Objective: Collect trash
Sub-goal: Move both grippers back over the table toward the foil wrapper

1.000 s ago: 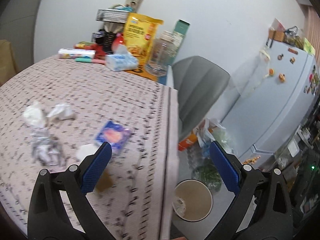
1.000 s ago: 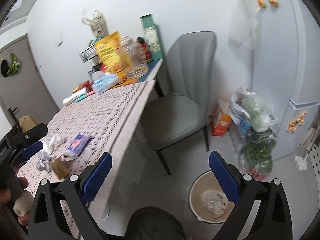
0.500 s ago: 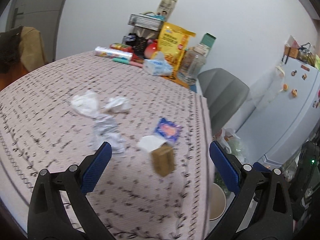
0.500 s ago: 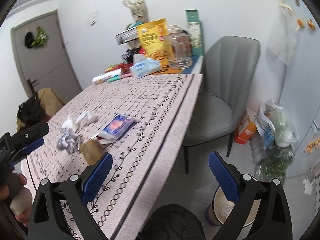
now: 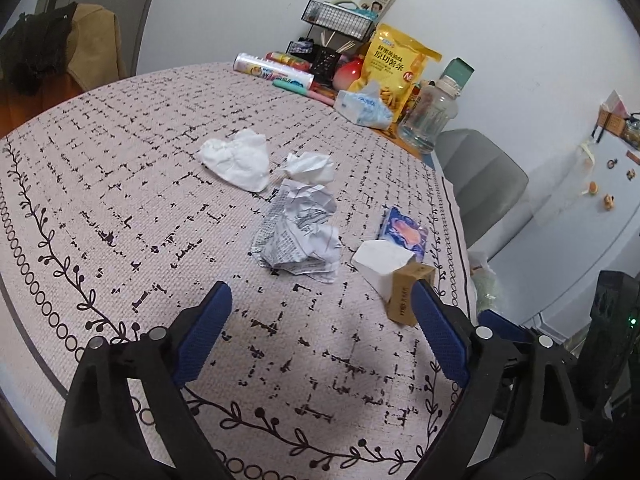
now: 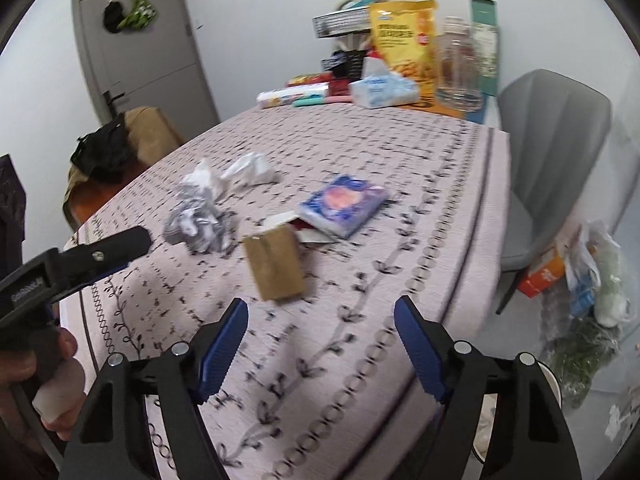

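So nothing's picked up at this point, as far as I can tell. Going left to right on the table [image 5: 120,168]: a flat white tissue [image 5: 237,159], a smaller wadded tissue [image 5: 310,167] just beside it, then the big crumpled printed paper [image 5: 298,236] nearer the middle. Right of that sits a small brown carton [image 5: 408,292] with its white flap open, touching a blue tissue pack [image 5: 404,232] near the table edge. All of it lies loose on the cloth, so basically the whole job is left.

The left gripper [image 5: 324,336] hangs over the near side of the table, jaws wide apart, holding nothing. The right gripper [image 6: 320,344] is the same, spread open and empty, pointing at the carton.

Other stuff: snack bag [image 5: 394,68], water jar [image 5: 430,114], tissue box [image 5: 362,106] and a wire rack [image 5: 340,20] crowd the far end. Probably not trash, so leave those. A grey chair [image 6: 548,168] stands beside the table, with bags [image 6: 588,280] on the floor. Only the rim of a bin [image 6: 554,380] peeks out low right, partly hidden behind the gripper.
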{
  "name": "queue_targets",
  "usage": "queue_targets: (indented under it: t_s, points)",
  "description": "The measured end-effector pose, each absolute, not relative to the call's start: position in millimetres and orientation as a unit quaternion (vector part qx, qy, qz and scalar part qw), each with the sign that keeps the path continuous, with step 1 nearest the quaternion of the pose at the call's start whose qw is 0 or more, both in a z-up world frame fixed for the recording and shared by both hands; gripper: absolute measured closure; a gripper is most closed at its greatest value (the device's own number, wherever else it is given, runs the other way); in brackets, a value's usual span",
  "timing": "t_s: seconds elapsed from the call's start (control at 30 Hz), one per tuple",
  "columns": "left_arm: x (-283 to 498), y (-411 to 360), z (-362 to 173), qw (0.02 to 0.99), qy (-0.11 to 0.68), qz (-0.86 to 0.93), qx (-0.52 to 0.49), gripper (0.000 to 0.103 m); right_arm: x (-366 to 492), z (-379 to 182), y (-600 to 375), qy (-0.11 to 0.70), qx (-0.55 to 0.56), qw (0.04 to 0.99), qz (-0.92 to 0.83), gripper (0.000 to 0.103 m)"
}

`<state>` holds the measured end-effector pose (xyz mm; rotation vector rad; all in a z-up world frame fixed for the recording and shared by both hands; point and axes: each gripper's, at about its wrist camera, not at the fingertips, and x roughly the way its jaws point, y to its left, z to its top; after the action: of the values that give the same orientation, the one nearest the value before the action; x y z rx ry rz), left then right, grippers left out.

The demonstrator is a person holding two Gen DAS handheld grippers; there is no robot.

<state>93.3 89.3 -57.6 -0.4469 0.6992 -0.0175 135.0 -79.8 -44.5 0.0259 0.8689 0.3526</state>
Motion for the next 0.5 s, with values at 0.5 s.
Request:
queue_targets:
  t_s: [0.5]
  points:
    - [148, 96, -68, 0.904, 0.371, 0.009, -0.215, 0.021, 175, -59, -56, 0.443, 0.03, 0.868, 0.221, 0.07]
